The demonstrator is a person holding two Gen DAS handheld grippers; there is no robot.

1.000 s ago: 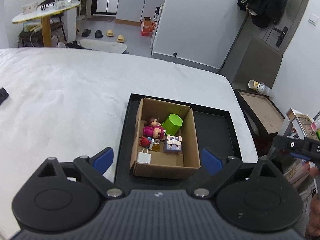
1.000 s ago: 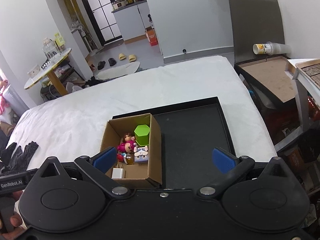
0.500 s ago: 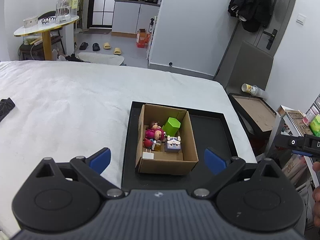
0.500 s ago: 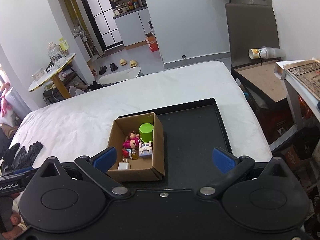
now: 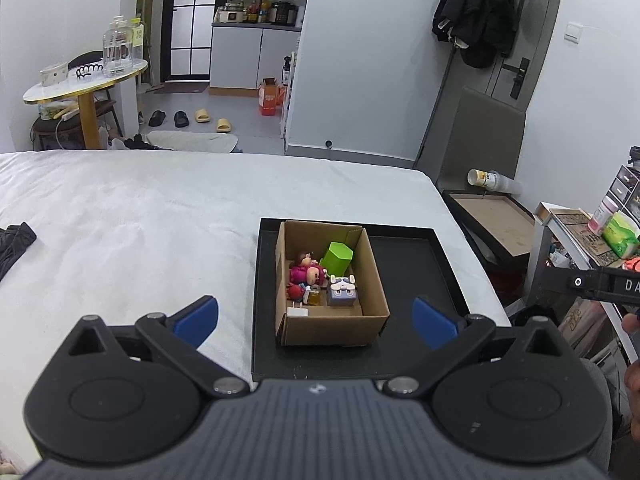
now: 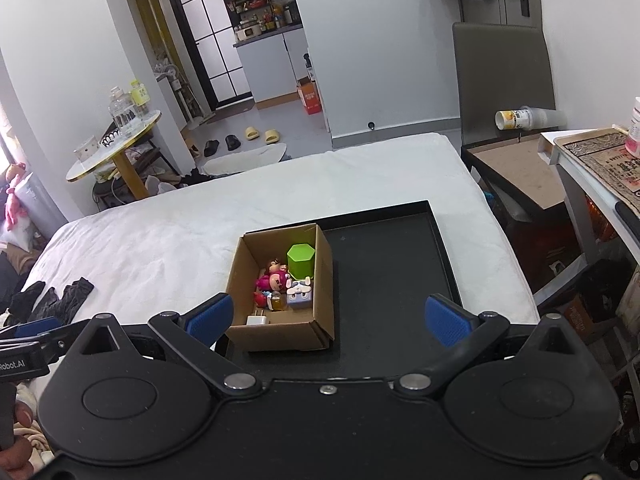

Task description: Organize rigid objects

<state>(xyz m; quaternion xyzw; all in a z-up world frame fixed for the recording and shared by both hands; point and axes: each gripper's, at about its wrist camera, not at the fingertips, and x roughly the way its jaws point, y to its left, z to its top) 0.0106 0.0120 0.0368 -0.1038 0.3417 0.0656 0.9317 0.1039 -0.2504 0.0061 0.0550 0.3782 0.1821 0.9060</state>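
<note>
A: Any writing? Where are the toys?
B: "Robot.AI" on the left gripper (image 5: 316, 322), its jaws just spread wide, nothing between. The toys lie in the cardboard box (image 5: 370, 280) on the black tray (image 5: 416, 256).
A: And rightward?
B: The right gripper (image 6: 326, 318) gapes empty too, over a white bed (image 5: 132, 220); a brown side table (image 6: 516, 172) stands beside.

— How are the grippers standing?
— The left gripper (image 5: 316, 322) is tilting downward, jaws just opening wide, holding nothing. The right gripper (image 6: 328, 318) is likewise gaping empty, angled down.
</note>
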